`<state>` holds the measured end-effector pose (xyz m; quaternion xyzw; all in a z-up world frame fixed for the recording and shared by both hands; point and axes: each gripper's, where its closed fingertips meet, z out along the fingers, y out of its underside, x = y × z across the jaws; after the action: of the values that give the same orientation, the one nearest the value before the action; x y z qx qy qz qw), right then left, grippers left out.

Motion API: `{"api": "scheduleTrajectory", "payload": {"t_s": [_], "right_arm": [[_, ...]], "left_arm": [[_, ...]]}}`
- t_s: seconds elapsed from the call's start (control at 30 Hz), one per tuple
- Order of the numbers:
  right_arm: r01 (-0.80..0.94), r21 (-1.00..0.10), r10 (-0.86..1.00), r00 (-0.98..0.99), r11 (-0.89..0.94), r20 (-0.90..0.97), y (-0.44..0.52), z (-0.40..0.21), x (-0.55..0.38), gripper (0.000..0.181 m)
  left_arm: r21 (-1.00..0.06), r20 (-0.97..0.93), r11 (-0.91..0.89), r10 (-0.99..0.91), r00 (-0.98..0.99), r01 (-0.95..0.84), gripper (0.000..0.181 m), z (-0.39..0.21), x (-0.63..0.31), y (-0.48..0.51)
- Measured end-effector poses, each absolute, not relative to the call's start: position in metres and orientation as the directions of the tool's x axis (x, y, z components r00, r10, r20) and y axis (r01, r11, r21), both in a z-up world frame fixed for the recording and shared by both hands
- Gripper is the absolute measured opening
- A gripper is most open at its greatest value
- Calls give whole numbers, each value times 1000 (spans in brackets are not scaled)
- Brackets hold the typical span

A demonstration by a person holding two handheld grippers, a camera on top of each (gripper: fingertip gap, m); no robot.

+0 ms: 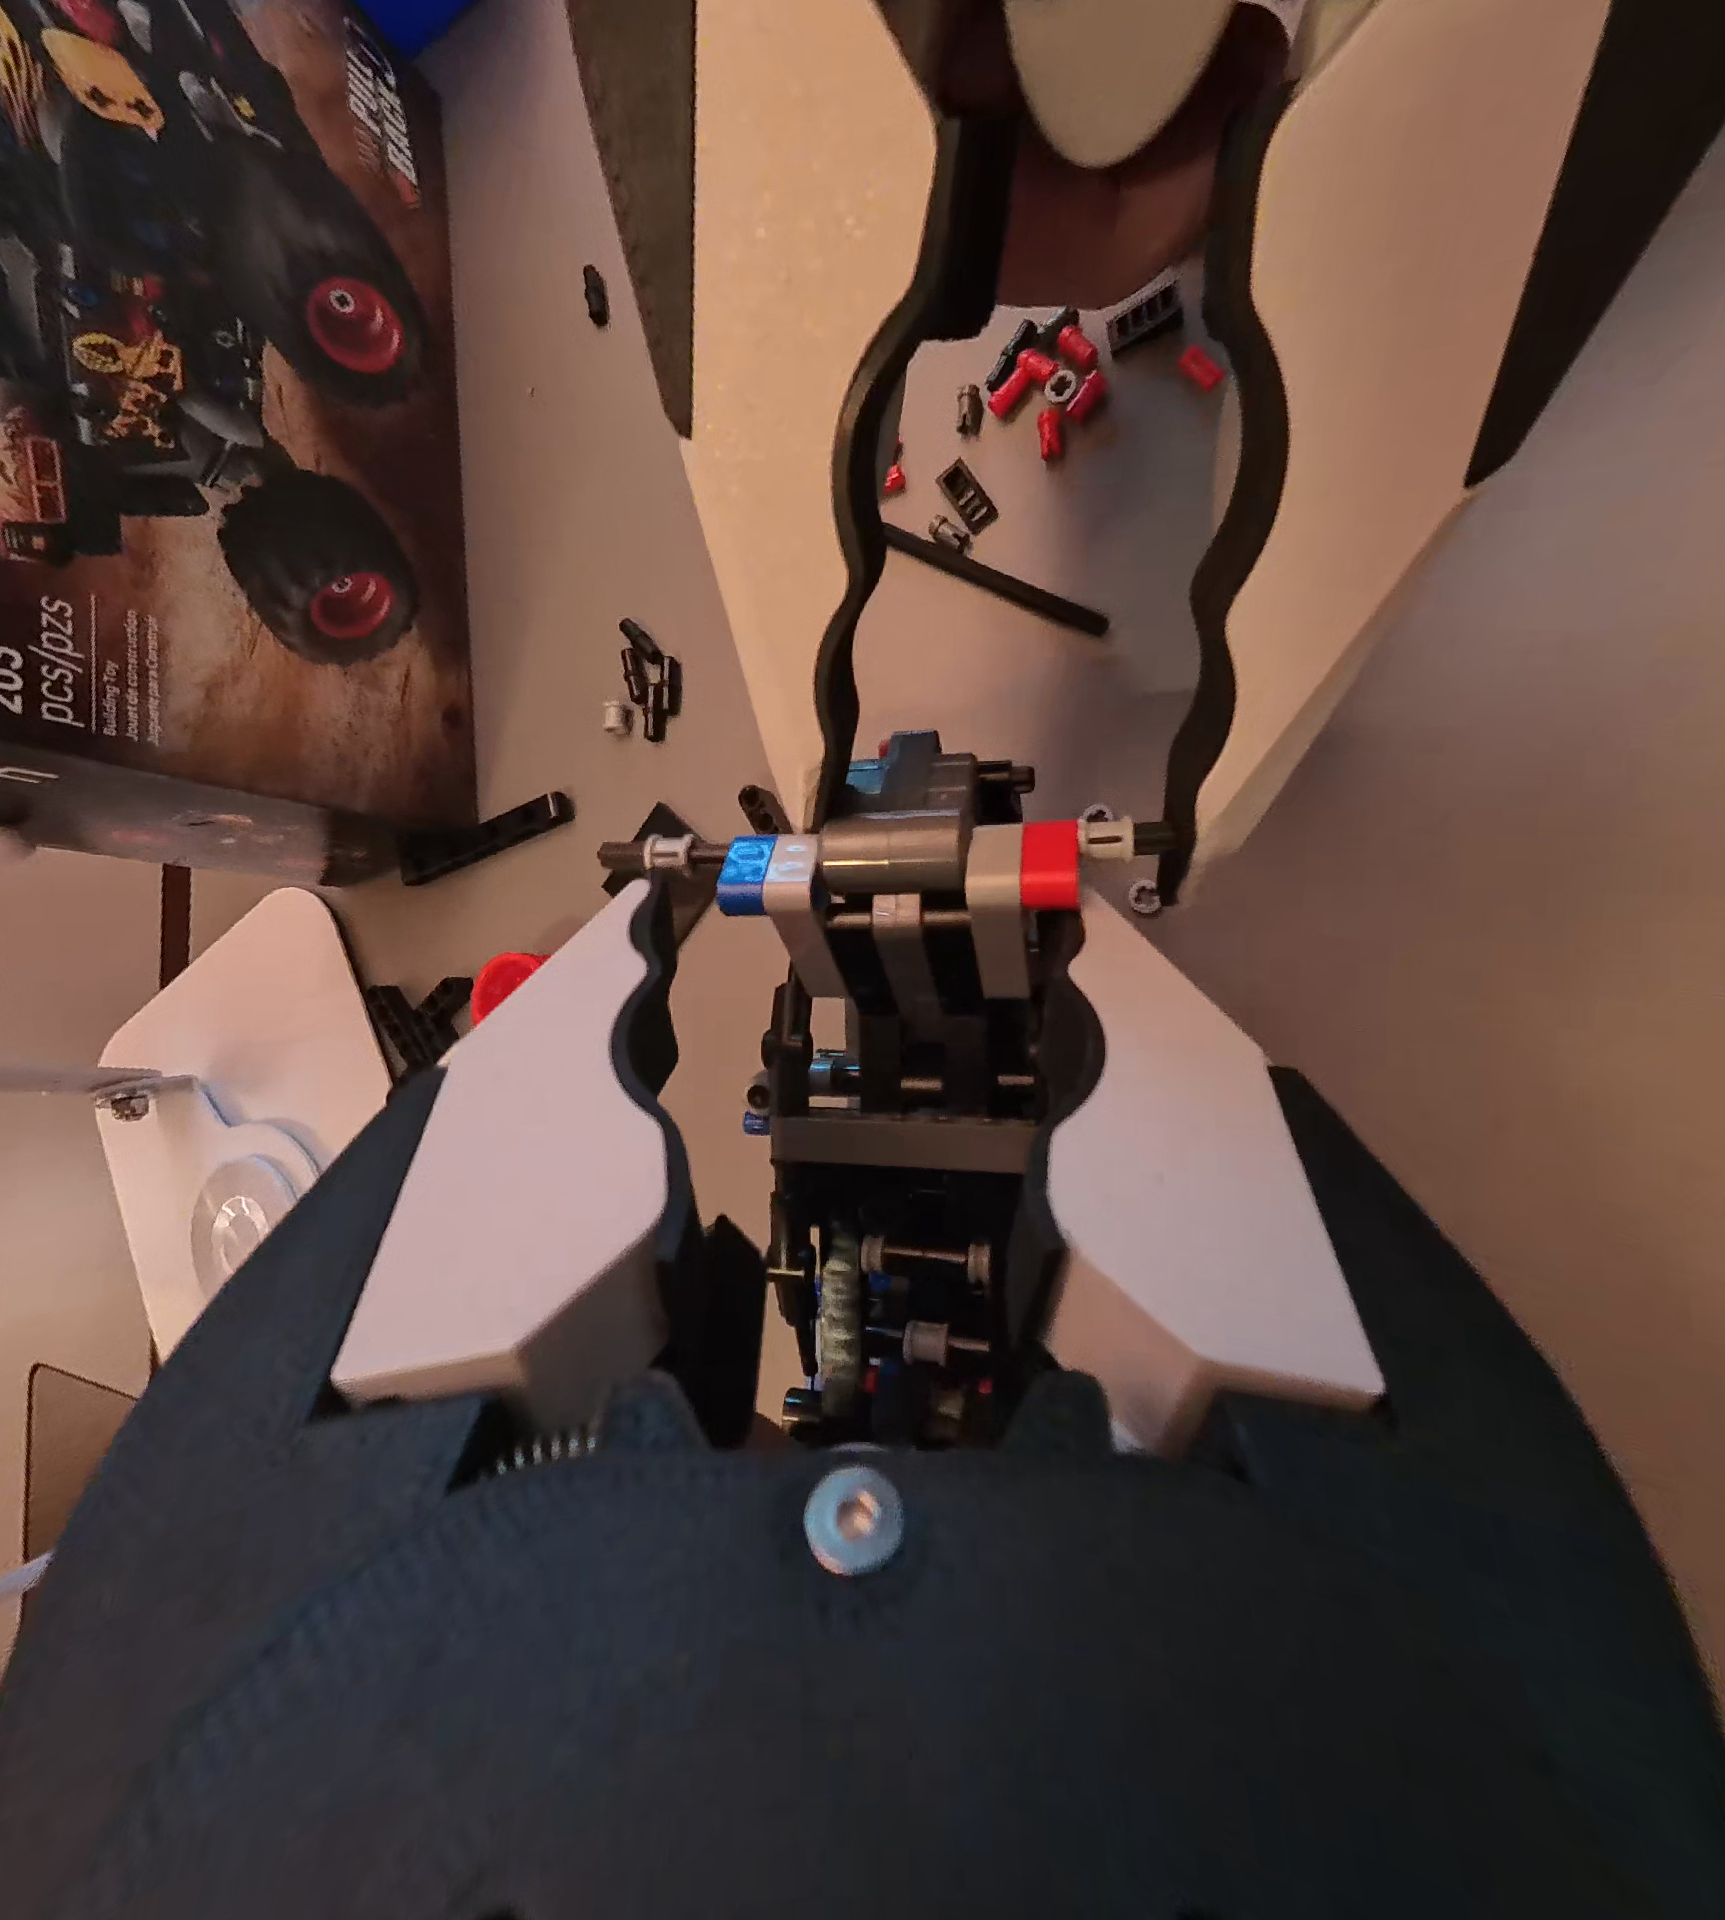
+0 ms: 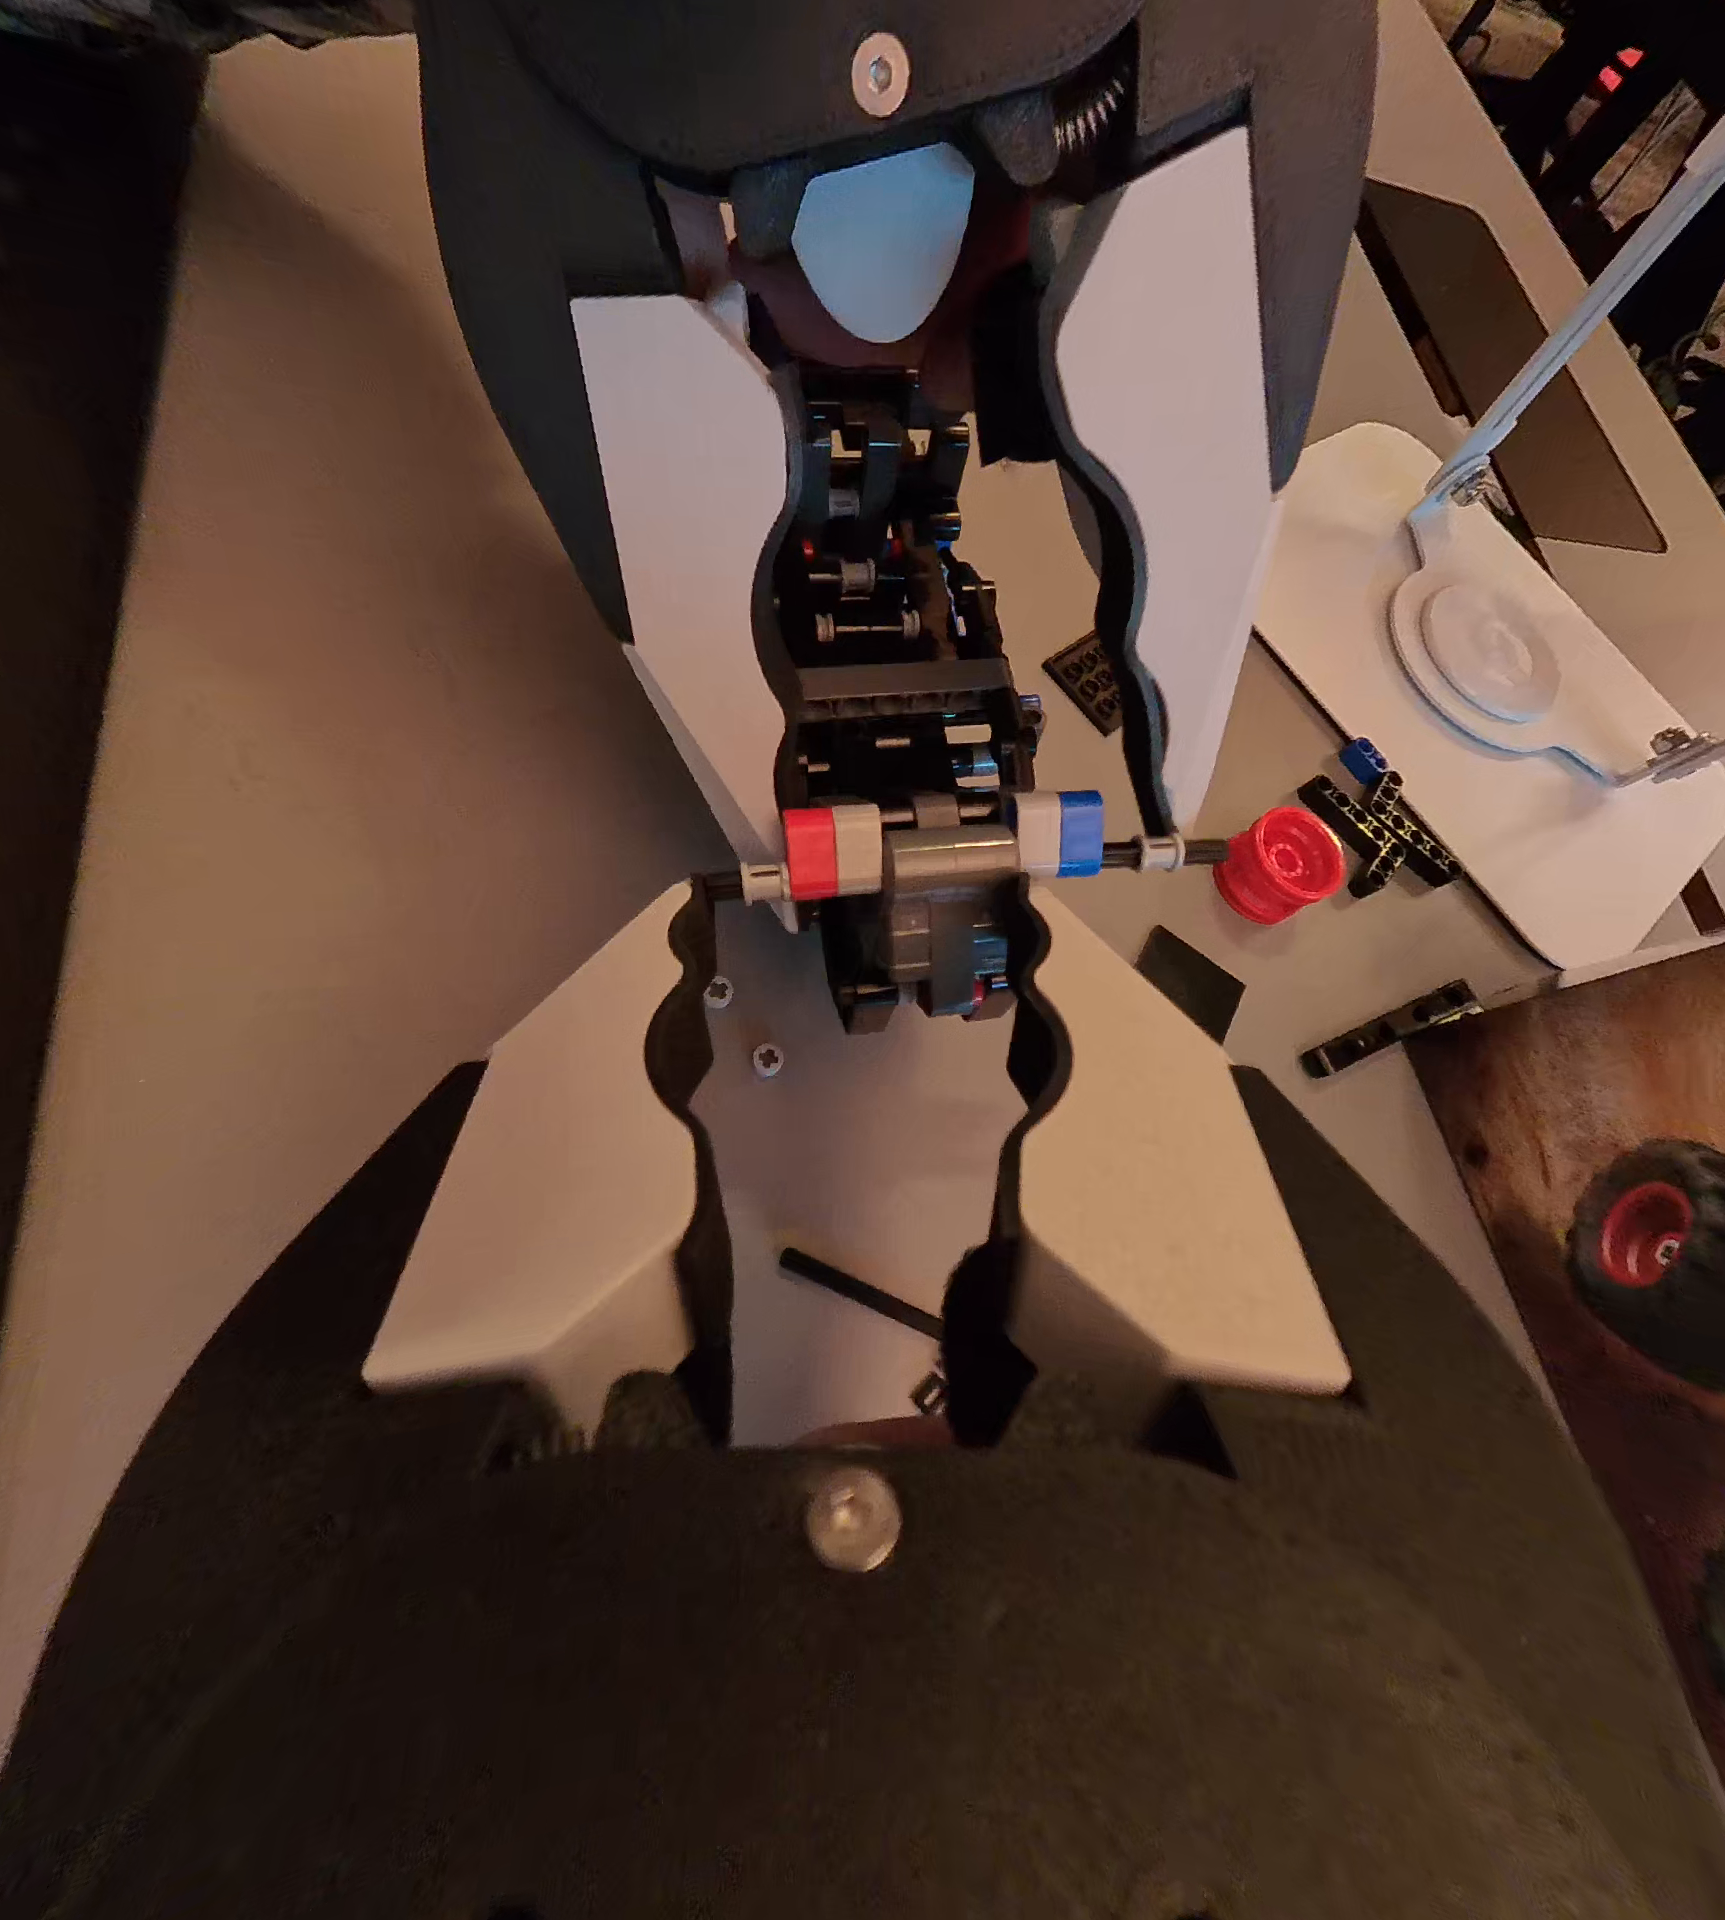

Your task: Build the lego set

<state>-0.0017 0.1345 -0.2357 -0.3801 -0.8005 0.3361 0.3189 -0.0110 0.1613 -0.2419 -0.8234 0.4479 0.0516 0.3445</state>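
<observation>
The partly built black and grey Lego chassis (image 1: pixel 899 997) hangs between both grippers above the table. A cross axle on it carries a red piece (image 1: pixel 1050 868) and a blue piece (image 1: pixel 749 873). My left gripper (image 1: pixel 863 914) is shut on the chassis body, pads on both of its sides. My right gripper (image 2: pixel 863 920) faces it and straddles the chassis end (image 2: pixel 941 956): one pad touches, the other stands apart beside the axle's grey bush (image 2: pixel 764 878). The chassis also shows in the right wrist view (image 2: pixel 899 727).
The set's box (image 1: pixel 162 416) lies at the left. Loose red pins (image 1: pixel 1045 384) and a black axle (image 1: pixel 1003 592) lie beyond the chassis. A red wheel hub (image 2: pixel 1279 862), black beams (image 2: pixel 1377 831) and a white stand base (image 2: pixel 1502 675) sit to the right. Two small grey bushes (image 2: pixel 770 1058) lie below. The grippers are tip to tip, or close to it. The left tips stand about 10 cm off the red wheel hub (image 2: pixel 1279 862).
</observation>
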Motion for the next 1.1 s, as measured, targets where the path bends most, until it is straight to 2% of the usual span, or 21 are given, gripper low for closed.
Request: {"api": "scheduleTrajectory", "payload": {"t_s": [0.13,0.33,0.37,0.43,0.5,0.63,1.1], "right_arm": [[402,-779,828,-500,482,254,137,-236,-1,54],[403,-789,833,-502,464,233,137,-235,-1,55],[401,-795,836,-501,455,225,138,-233,0,58],[398,-809,855,-467,432,227,144,-226,-1,74],[386,-819,860,-455,425,232,148,-222,-1,78],[334,-835,848,-464,436,257,141,-221,-5,77],[331,-858,856,-472,392,209,142,-223,-6,79]], "left_arm": [[-517,-401,-348,-709,580,-782,57,-243,-8,161],[-526,-391,-348,-711,584,-776,57,-242,-9,160],[-532,-387,-344,-714,583,-774,58,-242,-8,159],[-537,-377,-346,-718,586,-769,59,-241,-7,158],[-536,-376,-351,-715,590,-767,60,-242,-7,159],[-546,-376,-335,-721,581,-768,60,-242,-5,158],[-539,-387,-320,-727,567,-779,58,-242,-4,159]]}}
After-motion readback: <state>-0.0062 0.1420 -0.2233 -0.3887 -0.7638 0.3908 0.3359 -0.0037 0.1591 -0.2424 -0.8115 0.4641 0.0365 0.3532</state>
